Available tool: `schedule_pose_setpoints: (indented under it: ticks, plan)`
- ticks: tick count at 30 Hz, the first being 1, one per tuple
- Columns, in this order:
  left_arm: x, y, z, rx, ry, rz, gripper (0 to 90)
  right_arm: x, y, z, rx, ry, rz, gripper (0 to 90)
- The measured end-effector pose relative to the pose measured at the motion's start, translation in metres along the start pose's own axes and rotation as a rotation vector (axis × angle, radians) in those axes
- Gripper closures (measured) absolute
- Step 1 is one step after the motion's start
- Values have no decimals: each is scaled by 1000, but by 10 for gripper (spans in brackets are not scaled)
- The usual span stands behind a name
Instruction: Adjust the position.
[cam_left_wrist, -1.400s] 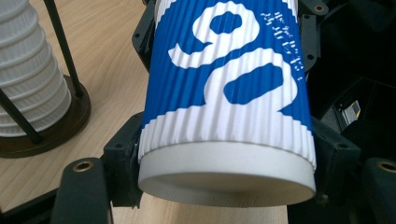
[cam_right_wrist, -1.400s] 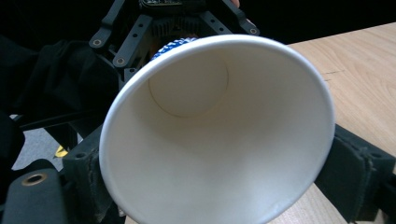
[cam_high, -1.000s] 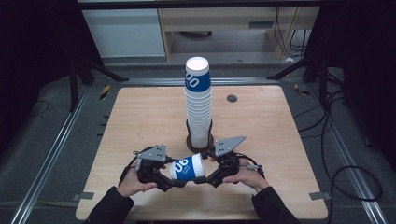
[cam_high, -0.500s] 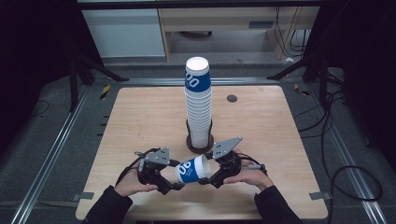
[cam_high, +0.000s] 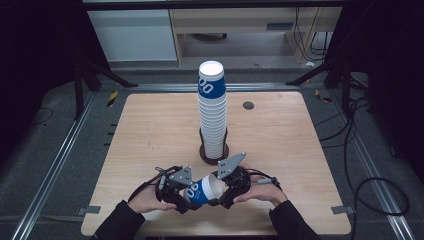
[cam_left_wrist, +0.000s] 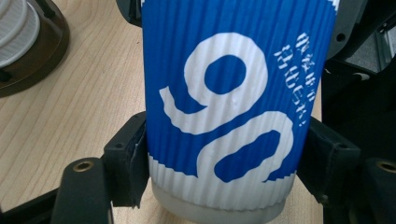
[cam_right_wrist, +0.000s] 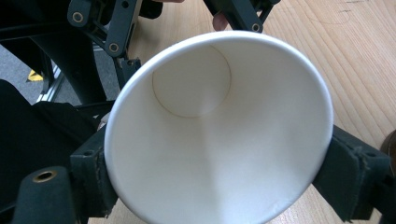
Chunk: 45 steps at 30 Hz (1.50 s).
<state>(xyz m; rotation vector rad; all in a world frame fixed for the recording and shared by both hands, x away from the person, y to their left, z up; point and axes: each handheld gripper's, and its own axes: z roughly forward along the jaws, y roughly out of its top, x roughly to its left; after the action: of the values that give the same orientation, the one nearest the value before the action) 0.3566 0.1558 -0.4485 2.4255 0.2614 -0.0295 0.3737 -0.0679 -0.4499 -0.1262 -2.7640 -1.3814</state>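
High view: blue paper cup (cam_high: 201, 189) lying on its side near the front edge of the wooden table (cam_high: 150, 135), between left gripper (cam_high: 184, 197) and right gripper (cam_high: 223, 192), open mouth turned toward the right one. Behind it, well apart, tall stack of cups (cam_high: 212, 112) upright in a dark round holder (cam_high: 214, 152).

Left gripper view: black pads pressed against both sides of the ribbed blue wall near the cup's white base, so clamped on the cup.

Right gripper view: white interior and round bottom of the cup facing the camera, rim sitting between the two pads and touching both; jaws just eased wider, yet pads in contact with the rim. A hand (cam_high: 257, 190) behind each gripper.
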Motion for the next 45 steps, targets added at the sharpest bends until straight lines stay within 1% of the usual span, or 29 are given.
schedule_pose_setpoints:
  ticks: [1,2,4,6,7,10,13,16,17,18,19,20,21,24,26,27,30,34,35,39,40,41,45]
  plan:
    - [0,0,-1,-5,2,-1,274,0,0,0,-5,1,0,142]
    - [1,0,-1,-15,-7,-4,274,0,0,-1,-12,-2,1,135]
    - [2,0,-4,-33,-5,-13,275,-1,1,-2,-31,-5,9,126]
    - [3,-1,-7,-52,7,-24,275,-2,1,-6,-48,-24,14,110]
    - [5,-2,-9,-63,5,-30,275,-3,2,-8,-65,-32,17,102]
    - [8,-4,-17,-106,18,-53,276,-5,3,-19,-126,-60,34,95]
    - [11,-6,-24,-150,53,-74,276,-8,4,-30,-191,-79,56,91]
    - [14,-7,-31,-215,79,-98,275,-10,3,-38,-239,-96,85,84]
    - [14,-7,-33,-231,92,-103,275,-11,3,-39,-249,-102,93,84]
    - [14,-7,-33,-231,92,-103,275,-11,3,-39,-249,-102,93,84]
    - [13,-7,-35,-263,110,-112,275,-13,3,-39,-268,-120,108,84]
    - [13,-7,-35,-263,110,-112,275,-13,3,-39,-268,-120,108,84]
    - [11,-6,-35,-280,123,-115,274,-14,2,-38,-277,-123,121,84]
    - [9,-4,-32,-298,133,-119,275,-15,2,-35,-296,-110,140,87]
    - [8,-3,-31,-303,128,-120,275,-15,2,-34,-301,-108,146,87]
    - [6,-2,-29,-310,138,-117,275,-15,3,-31,-312,-98,156,90]
    - [4,1,-27,-308,128,-112,275,-15,4,-27,-327,-81,169,92]
    - [0,3,-23,-301,133,-99,275,-14,6,-23,-340,-55,181,99]
    - [0,4,-22,-299,128,-98,275,-14,6,-22,-344,-50,184,100]
    - [-3,6,-20,-298,133,-86,275,-14,7,-16,-348,-26,200,106]
    - [-4,6,-19,-297,127,-86,275,-14,7,-15,-351,-20,203,109]
    - [-4,7,-18,-295,132,-82,275,-14,7,-14,-349,-14,207,114]
    - [-4,6,-17,-293,120,-82,274,-14,7,-13,-356,7,216,145]
